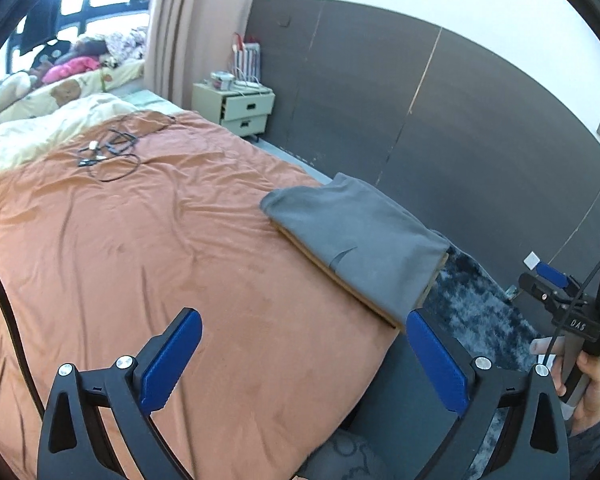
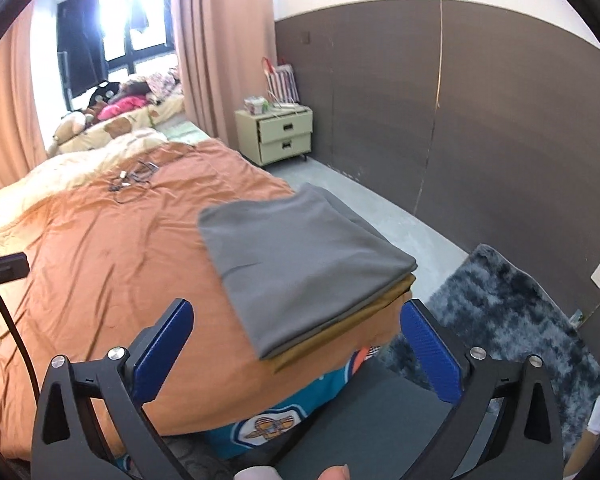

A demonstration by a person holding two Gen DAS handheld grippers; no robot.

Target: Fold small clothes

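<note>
A folded grey garment lies on top of a folded tan one at the near right corner of the orange bedspread. My left gripper hangs above the bed's near edge, open wide, with nothing between its blue pads. My right gripper is open too, raised in front of the stack and apart from it. In the left wrist view the right gripper's body shows at the right edge, held by a hand.
A tangle of black cables lies on the far part of the bed. A cream nightstand stands by the dark wall panel. A dark shaggy rug covers the floor to the right. Pillows and plush toys sit by the window.
</note>
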